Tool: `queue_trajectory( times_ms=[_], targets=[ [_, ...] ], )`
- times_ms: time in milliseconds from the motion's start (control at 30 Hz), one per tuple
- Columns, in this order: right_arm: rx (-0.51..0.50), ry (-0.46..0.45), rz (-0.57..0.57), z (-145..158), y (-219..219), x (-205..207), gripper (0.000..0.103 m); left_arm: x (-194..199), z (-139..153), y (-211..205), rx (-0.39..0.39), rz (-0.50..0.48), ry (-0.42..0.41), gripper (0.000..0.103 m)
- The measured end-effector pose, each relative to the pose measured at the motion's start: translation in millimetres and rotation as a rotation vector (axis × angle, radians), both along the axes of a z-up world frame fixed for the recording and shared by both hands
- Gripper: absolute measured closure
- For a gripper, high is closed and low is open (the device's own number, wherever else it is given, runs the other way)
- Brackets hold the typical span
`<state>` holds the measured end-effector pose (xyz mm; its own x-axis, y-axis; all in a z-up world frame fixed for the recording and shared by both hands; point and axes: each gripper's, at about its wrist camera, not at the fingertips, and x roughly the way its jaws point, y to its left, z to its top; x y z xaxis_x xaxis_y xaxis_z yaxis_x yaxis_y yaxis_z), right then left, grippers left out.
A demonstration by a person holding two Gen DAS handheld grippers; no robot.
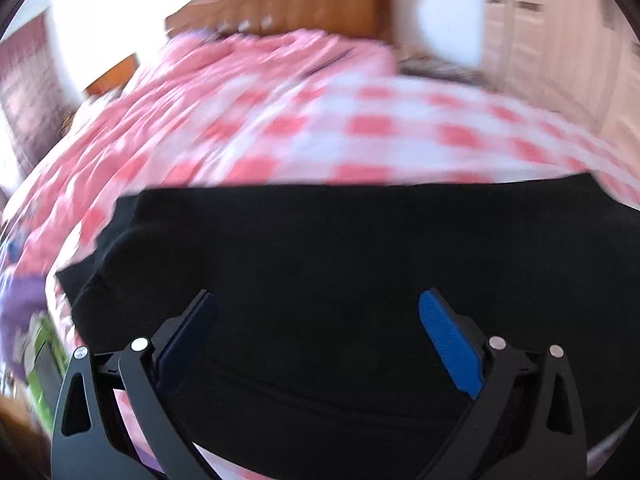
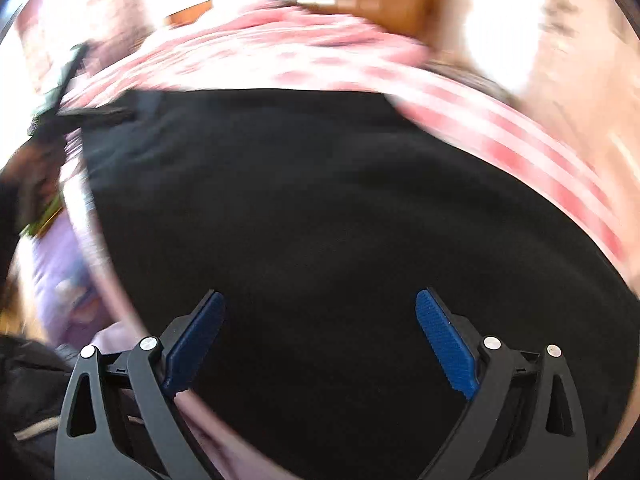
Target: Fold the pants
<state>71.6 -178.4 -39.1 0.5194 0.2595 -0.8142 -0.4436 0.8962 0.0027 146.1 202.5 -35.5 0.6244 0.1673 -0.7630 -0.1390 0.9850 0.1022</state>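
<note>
Black fabric filled the lower half of both wrist views: the pants (image 1: 340, 264) lay spread on a bed covered by a pink-and-white checked quilt (image 1: 280, 128), with a wooden headboard (image 1: 304, 4) at the far end. Both pictures were smeared by motion, so fine creases and seams could not be made out. In the left view the garment showed a straight far edge and, at its left side, what looked like one layer lying over another, which suggested at least one fold had been made; that was a judgement only, since waistband and leg ends could not be told apart. The left gripper (image 1: 316, 312) hung over the cloth with its jaws spread wide and nothing between them. The right gripper (image 2: 320, 312) was likewise wide open above the dark fabric and gripped nothing. With neither tool holding the pants, the task seemed to sit between folds: some tidy shape was reached, but the piece lay broad, and a further fold probably remained.
</note>
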Motion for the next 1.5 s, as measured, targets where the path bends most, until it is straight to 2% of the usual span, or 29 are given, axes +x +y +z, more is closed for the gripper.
queue_trajectory(
  times_ms=[67,100,133,233,300,400,467,633,700,833,900,1033,1100,1200,1300,1367,1433,1500],
  targets=[
    [-0.002,0.032,-0.066,-10.8,-23.8,0.1,0.009,-1.8,3.6,-32.1,0.0,-0.074,-0.013,0.002],
    [0.062,0.024,-0.071,-11.7,-37.6,-6.1,0.009,-0.9,1.6,-42.5,0.004,-0.099,-0.003,0.002],
    [0.082,0.017,-0.067,-11.8,-42.1,-12.1,0.009,3.2,-4.7,-56.2,0.02,-0.125,0.018,0.002],
    [0.055,-0.001,-0.038,-6.6,-46.6,-27.3,0.009,14.7,-28.3,-77.7,0.055,-0.143,0.088,0.002],
    [0.049,-0.01,-0.049,-0.2,-51.5,-33.1,0.009,12.2,-30.8,-78.6,0.044,-0.119,0.061,0.001],
    [0.077,-0.03,-0.141,0.0,-83.6,-43.2,0.008,13.5,-31.2,-77.9,0.028,-0.109,0.079,0.001],
    [0.09,-0.047,-0.128,-7.4,-104.4,-53.9,0.008,10.8,-32.3,-78.4,0.028,-0.105,0.073,0.001],
    [0.041,-0.022,-0.12,-8.0,-105.7,-66.5,0.008,7.5,-36.2,-69.5,-0.035,-0.059,0.058,0.001],
    [0.056,-0.02,-0.141,1.6,-103.5,-60.2,0.008,6.7,-37.1,-67.0,-0.059,-0.049,0.055,0.001],
    [0.046,-0.115,-0.182,29.7,-92.8,-24.9,0.006,3.6,-37.8,-67.2,-0.064,-0.043,0.042,0.001],
    [0.033,-0.091,-0.194,27.3,-90.1,0.5,0.006,2.2,-37.9,-65.9,-0.072,-0.043,0.036,0.001],
    [-0.093,0.006,-0.299,-7.3,-95.1,45.0,0.005,-0.6,-35.7,-60.4,-0.093,-0.079,0.055,0.001],
    [-0.04,-0.01,-0.303,-12.8,-103.4,41.6,0.004,-4.8,-32.7,-54.3,-0.118,-0.098,0.061,0.002],
    [-0.043,-0.001,-0.288,-16.3,-105.2,32.5,0.004,-23.9,-19.9,-36.0,-0.178,-0.111,-0.031,0.002],
    [-0.095,0.034,-0.352,-9.9,-93.4,38.4,0.005,-42.5,-6.3,3.3,-0.277,-0.061,-0.12,0.002],
    [-0.086,-0.01,-0.362,6.9,-69.7,39.9,0.005,-57.2,-1.0,40.9,-0.358,0.019,-0.166,0.002],
    [0.001,-0.036,-0.29,21.2,-36.4,44.7,0.005,-76.2,0.9,82.4,-0.456,0.11,-0.215,0.002],
    [0.058,-0.043,-0.135,29.7,23.1,51.9,0.005,-92.4,-1.7,122.7,-0.559,0.194,-0.245,0.002]
  ],
)
